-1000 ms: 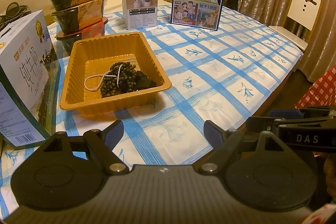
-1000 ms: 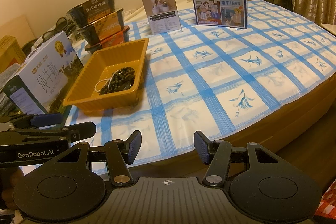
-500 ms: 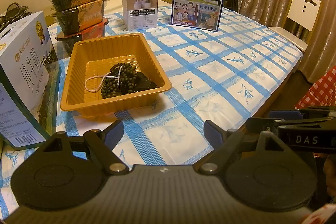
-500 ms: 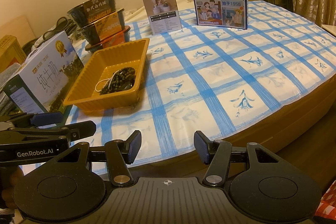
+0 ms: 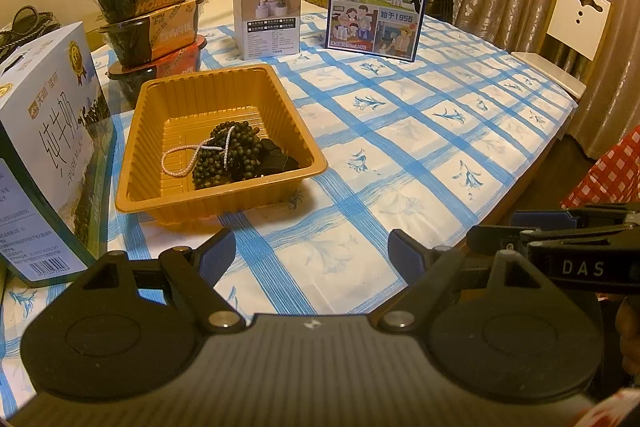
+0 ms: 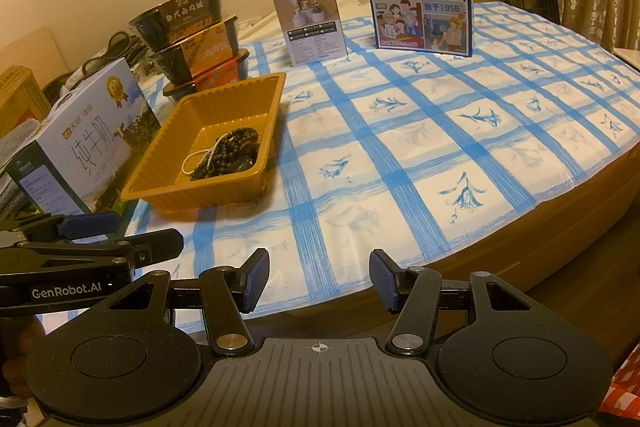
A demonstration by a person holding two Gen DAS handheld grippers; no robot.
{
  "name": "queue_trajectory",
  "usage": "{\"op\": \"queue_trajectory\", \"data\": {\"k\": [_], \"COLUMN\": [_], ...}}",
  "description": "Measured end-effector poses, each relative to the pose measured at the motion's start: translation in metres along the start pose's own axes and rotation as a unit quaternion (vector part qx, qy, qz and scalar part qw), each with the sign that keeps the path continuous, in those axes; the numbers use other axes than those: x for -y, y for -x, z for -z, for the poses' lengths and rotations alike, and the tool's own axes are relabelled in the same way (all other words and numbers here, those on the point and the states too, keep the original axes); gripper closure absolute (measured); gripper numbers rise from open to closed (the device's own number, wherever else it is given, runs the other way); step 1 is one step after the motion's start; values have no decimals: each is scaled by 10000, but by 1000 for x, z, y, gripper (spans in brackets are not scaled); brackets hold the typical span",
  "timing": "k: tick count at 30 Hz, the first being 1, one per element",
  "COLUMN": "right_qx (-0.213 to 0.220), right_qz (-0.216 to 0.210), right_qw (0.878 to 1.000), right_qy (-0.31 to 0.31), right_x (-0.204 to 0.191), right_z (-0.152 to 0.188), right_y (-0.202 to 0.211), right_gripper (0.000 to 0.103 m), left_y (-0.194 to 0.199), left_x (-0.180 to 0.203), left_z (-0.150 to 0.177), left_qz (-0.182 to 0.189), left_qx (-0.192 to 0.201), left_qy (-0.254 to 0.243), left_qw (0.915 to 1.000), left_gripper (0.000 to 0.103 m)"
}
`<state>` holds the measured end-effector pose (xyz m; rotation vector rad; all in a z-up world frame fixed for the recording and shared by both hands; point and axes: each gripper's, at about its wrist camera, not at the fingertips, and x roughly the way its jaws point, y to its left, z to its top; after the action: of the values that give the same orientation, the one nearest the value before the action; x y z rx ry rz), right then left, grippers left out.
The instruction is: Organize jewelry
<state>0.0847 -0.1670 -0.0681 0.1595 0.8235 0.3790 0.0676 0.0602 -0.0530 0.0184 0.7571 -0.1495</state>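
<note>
Dark bead strand (image 5: 232,155) and thin pale chain (image 5: 188,157) heaped in the orange tray (image 5: 168,203), toward its near right corner. Left gripper (image 5: 310,255) nearer, just short of the tray's near wall; right gripper (image 6: 318,281) farther right of the tray. Both agape, empty. Open surface (image 5: 420,155) right of the tray; milk carton (image 5: 48,147) crowding its left.

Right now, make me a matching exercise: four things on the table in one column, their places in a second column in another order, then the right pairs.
Things:
1. dark bead strand
2. blue milk carton
3. stacked food bowls
4. small white box

Places:
A. standing upright at the table's far side
B. behind the tray, piled three high
C. inside the orange tray
D. between the bowls and the blue carton

Pairs: 1-C, 2-A, 3-B, 4-D
</note>
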Motion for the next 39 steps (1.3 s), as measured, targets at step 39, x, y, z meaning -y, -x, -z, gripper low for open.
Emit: {"op": "queue_trajectory", "data": {"k": [39], "right_qx": [9], "right_qz": [15], "right_qw": [10000], "right_qy": [14], "right_x": [-4], "right_z": [-1], "right_y": [-1], "right_gripper": [47], "left_y": [1], "left_x": [-1], "left_z": [-2], "left_qz": [4], "left_qx": [23], "left_qy": [-2], "left_qw": [10000], "left_gripper": [21]}}
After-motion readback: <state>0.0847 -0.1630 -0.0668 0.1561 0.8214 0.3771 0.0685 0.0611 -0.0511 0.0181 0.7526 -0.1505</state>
